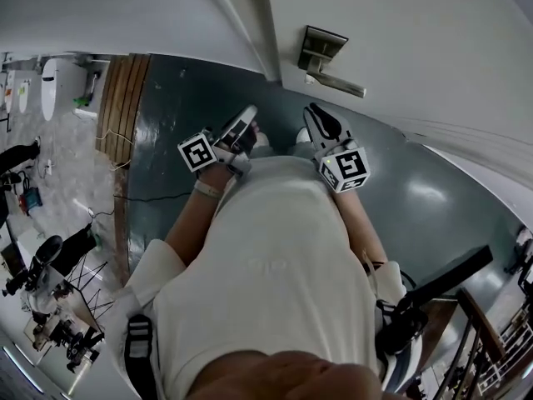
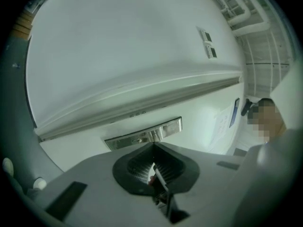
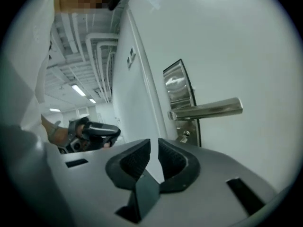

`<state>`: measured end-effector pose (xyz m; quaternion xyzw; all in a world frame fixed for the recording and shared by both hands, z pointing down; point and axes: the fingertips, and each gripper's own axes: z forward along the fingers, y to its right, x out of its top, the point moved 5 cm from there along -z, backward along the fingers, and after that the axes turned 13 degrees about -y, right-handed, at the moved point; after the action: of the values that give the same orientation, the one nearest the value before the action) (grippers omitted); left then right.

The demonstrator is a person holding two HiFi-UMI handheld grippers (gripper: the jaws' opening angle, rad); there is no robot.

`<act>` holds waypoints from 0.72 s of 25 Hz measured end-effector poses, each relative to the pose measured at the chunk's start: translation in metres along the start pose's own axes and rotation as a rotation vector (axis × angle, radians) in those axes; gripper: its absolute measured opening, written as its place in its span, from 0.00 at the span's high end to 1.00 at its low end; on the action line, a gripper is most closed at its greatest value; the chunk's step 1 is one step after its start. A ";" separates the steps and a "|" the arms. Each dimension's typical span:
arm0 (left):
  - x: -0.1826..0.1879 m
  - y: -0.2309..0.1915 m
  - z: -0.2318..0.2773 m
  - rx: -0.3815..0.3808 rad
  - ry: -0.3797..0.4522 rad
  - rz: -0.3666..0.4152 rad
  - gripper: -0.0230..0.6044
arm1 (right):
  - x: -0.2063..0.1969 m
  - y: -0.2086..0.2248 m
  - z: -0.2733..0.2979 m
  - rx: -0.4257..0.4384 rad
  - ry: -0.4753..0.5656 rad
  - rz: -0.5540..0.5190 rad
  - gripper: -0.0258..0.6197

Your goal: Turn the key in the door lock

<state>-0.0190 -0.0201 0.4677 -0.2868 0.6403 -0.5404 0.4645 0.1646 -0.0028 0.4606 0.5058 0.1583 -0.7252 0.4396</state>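
The white door carries a metal handle plate (image 1: 320,50) with a lever (image 1: 340,84). In the right gripper view the lever (image 3: 208,109) sticks out to the right, and a small lock cylinder (image 3: 185,135) sits under it; I cannot tell whether a key is in it. Both grippers hang close to the person's body, short of the door. My right gripper (image 1: 321,122) (image 3: 154,143) points toward the lock, shut, with only a thin slit and nothing between its pads. My left gripper (image 1: 246,117) (image 2: 154,146) has its tips together, facing a long metal plate (image 2: 142,136).
The floor (image 1: 183,98) is dark green, with a wooden strip (image 1: 125,82) at the left. Tripods and gear (image 1: 50,290) stand at the lower left and a stair railing (image 1: 483,332) at the lower right. The left gripper (image 3: 94,132) also shows in the right gripper view.
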 end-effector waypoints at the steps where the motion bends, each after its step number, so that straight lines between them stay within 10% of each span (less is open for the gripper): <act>1: 0.004 -0.002 -0.003 -0.004 -0.007 -0.006 0.95 | -0.001 0.001 0.002 -0.063 -0.013 -0.037 0.91; 12: 0.037 -0.024 -0.034 -0.034 -0.032 -0.014 0.95 | -0.014 0.024 0.045 -0.582 -0.212 -0.377 0.82; 18: 0.044 -0.025 -0.052 -0.030 -0.014 -0.016 0.95 | -0.016 0.029 0.073 -0.699 -0.282 -0.593 0.82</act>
<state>-0.0872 -0.0422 0.4781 -0.3026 0.6427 -0.5324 0.4603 0.1458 -0.0609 0.5128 0.1576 0.4690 -0.7841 0.3746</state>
